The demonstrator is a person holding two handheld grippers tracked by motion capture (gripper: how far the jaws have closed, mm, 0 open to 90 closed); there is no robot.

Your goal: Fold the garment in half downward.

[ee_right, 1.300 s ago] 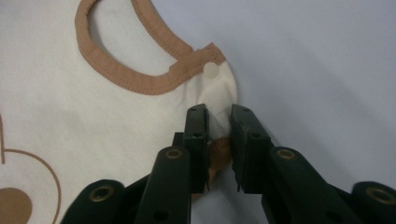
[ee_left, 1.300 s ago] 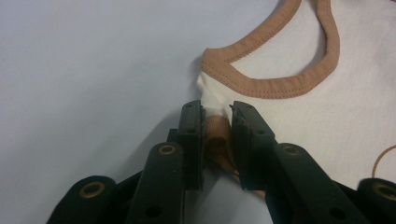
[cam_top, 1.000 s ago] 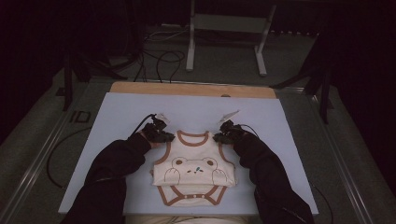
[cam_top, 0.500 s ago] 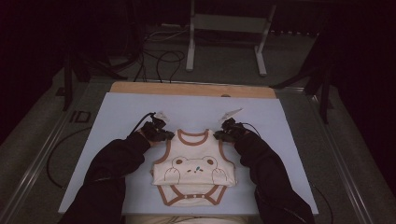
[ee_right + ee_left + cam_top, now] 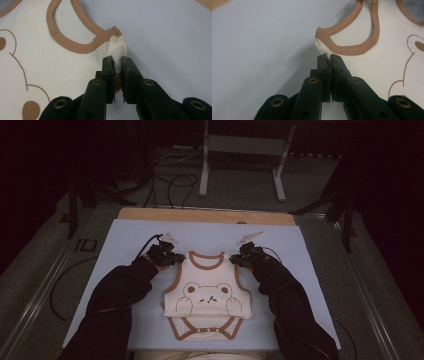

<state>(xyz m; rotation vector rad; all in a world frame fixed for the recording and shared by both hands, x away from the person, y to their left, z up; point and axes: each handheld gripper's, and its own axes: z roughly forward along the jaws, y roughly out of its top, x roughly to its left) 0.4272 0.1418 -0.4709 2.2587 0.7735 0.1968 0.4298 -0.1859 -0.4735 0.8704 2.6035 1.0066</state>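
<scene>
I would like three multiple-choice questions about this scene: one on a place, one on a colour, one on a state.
1. Where does the baby bodysuit lie?
A. on the pale blue mat
B. on the floor
C. on a chair

2. What colour is the bodysuit's trim?
A. green
B. brown
C. black

3. What are the left tongs and right tongs doing?
A. standing wide open above the cloth
B. lying apart from the bodysuit
C. each pinching a shoulder of the bodysuit

Answers: 1 A, the high view shows it spread on the mat; 2 B, brown edging rings neck and armholes; 3 C, both gripper views show cloth between closed jaws.
</scene>
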